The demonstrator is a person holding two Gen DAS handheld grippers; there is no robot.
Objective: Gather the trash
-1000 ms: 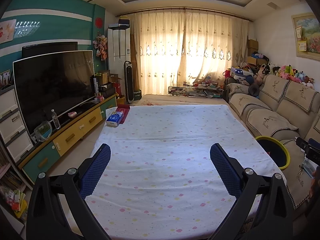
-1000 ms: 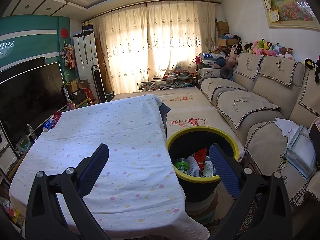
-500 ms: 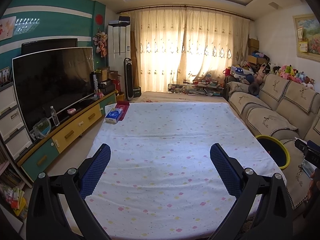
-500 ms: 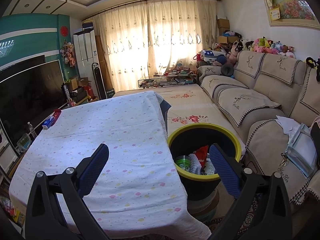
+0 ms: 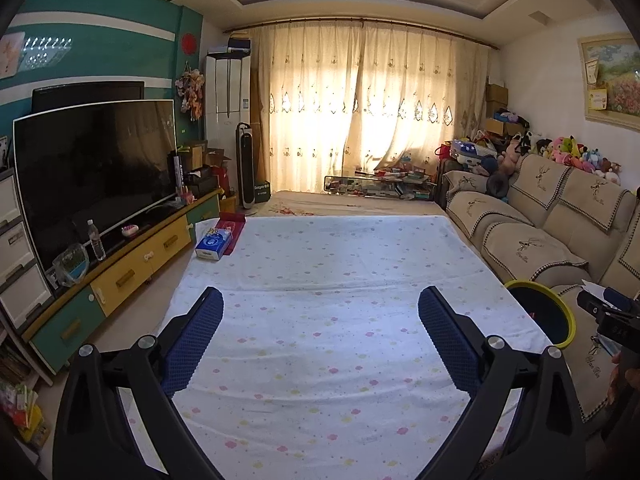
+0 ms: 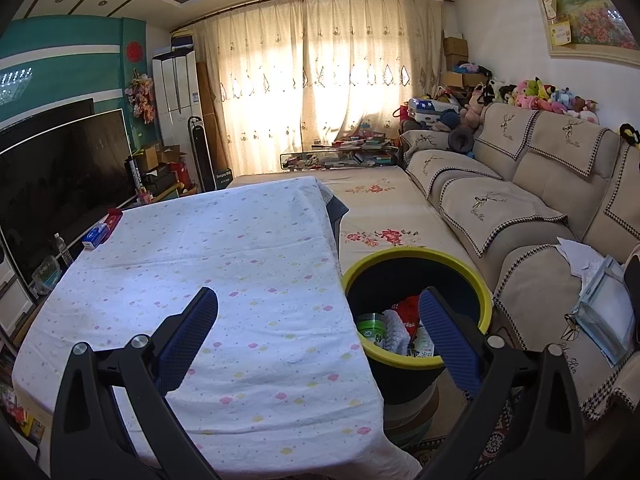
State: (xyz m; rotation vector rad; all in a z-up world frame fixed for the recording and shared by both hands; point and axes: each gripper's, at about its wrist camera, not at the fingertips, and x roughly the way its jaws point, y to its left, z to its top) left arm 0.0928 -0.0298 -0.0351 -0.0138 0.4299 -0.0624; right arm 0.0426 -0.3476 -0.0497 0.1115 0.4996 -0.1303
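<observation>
Two tongs hang over our tabletop (image 5: 320, 280), both spread wide with nothing between their blue pads. Our left tongs (image 5: 320, 320) face down the length of the spotted cloth, where a blue tissue box (image 5: 214, 244) sits at the far left corner beside a red box (image 5: 232, 226). Our right tongs (image 6: 318, 320) straddle the cloth's right edge and the yellow-rimmed bin (image 6: 486, 308), which stands just beside the tabletop, near the sofa (image 6: 520, 200). The trash (image 6: 394, 326) lies inside the bin: a green tin, something white, a red wrapper.
</observation>
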